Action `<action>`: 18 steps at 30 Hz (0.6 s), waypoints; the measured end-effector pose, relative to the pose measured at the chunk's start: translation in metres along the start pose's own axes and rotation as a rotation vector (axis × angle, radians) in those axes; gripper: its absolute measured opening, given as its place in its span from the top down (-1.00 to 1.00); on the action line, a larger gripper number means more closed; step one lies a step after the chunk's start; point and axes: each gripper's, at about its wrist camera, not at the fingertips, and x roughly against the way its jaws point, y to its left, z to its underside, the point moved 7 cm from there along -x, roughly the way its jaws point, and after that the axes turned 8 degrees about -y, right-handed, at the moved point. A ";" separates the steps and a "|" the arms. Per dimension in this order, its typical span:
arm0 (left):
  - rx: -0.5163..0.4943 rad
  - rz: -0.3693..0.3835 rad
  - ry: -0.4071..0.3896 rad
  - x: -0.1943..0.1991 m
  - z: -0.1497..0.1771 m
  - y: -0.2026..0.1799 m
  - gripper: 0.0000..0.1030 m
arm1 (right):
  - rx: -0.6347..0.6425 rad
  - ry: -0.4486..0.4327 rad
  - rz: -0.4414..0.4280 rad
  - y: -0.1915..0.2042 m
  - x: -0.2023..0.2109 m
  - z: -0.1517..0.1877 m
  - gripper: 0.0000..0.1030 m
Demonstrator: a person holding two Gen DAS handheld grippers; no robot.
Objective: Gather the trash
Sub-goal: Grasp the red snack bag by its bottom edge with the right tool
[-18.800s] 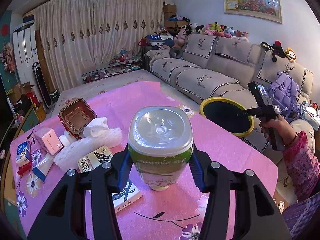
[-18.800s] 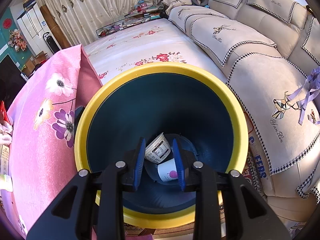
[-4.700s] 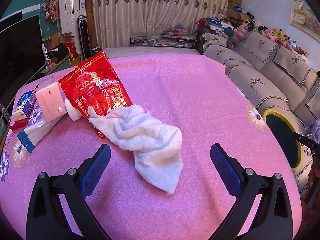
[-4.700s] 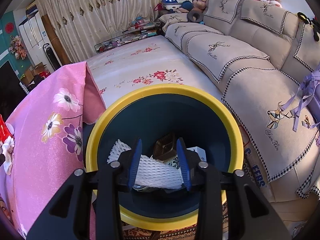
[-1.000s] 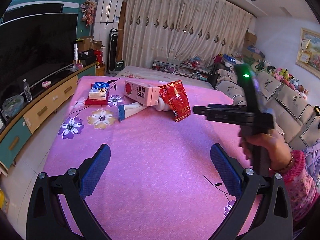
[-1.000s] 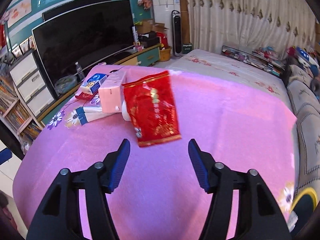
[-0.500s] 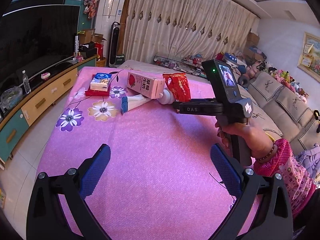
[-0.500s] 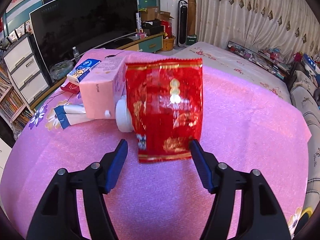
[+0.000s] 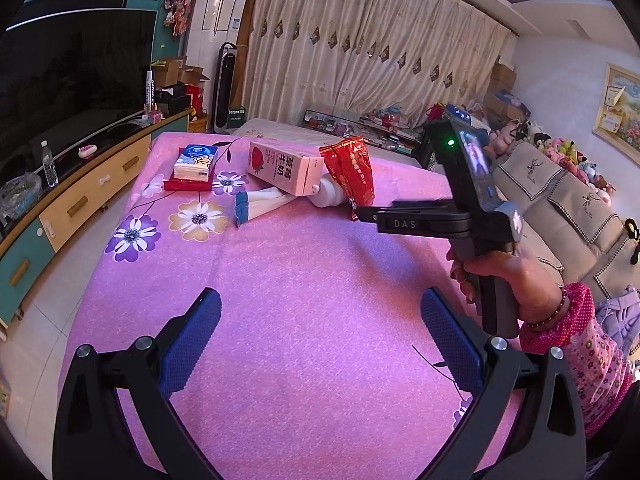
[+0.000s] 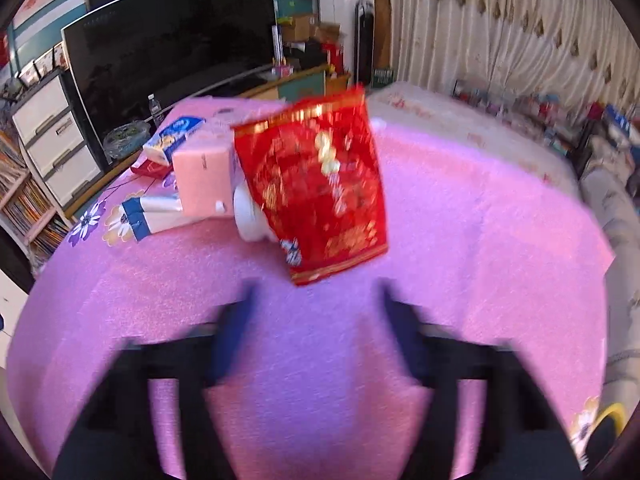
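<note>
A red snack bag (image 10: pixel 316 196) lies on the pink table cover (image 9: pixel 300 320), leaning on a white bottle (image 10: pixel 250 220) and a pink milk carton (image 10: pixel 204 178). The bag also shows in the left wrist view (image 9: pixel 352 170), beside the carton (image 9: pixel 282 168). My right gripper (image 10: pixel 316 312) is open and blurred, just short of the bag's near edge; in the left wrist view its tip (image 9: pixel 362 214) sits at the bag. My left gripper (image 9: pixel 320 336) is open and empty over bare cover, well back from the trash.
A blue-ended white tube (image 9: pixel 260 204) lies by the carton. A blue tissue pack (image 9: pixel 194 162) sits on a red packet behind. A TV cabinet (image 9: pixel 72 200) runs along the left, a sofa (image 9: pixel 560 200) on the right. The yellow bin rim (image 10: pixel 608 414) shows at lower right.
My right gripper has moved forward to the red bag, which now fills more of its view and is tilted. The left gripper has stayed open and nearly still.
</note>
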 end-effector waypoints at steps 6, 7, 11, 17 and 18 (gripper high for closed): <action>-0.002 0.007 0.019 -0.005 0.003 -0.003 -0.91 | 0.168 -0.045 0.011 0.008 -0.011 -0.020 -0.77; -0.001 0.006 0.019 -0.005 0.003 -0.002 -0.91 | 0.180 -0.044 0.016 0.006 -0.016 -0.023 -0.77; 0.005 0.001 0.019 -0.008 0.002 0.002 -0.91 | 0.172 -0.020 -0.024 0.006 -0.036 -0.028 -0.77; 0.016 -0.003 0.031 -0.014 0.004 0.005 -0.91 | 0.151 0.023 -0.072 0.007 -0.051 -0.021 -0.40; 0.017 -0.003 0.033 -0.015 0.005 0.005 -0.91 | 0.144 0.027 -0.070 0.005 -0.051 -0.019 -0.28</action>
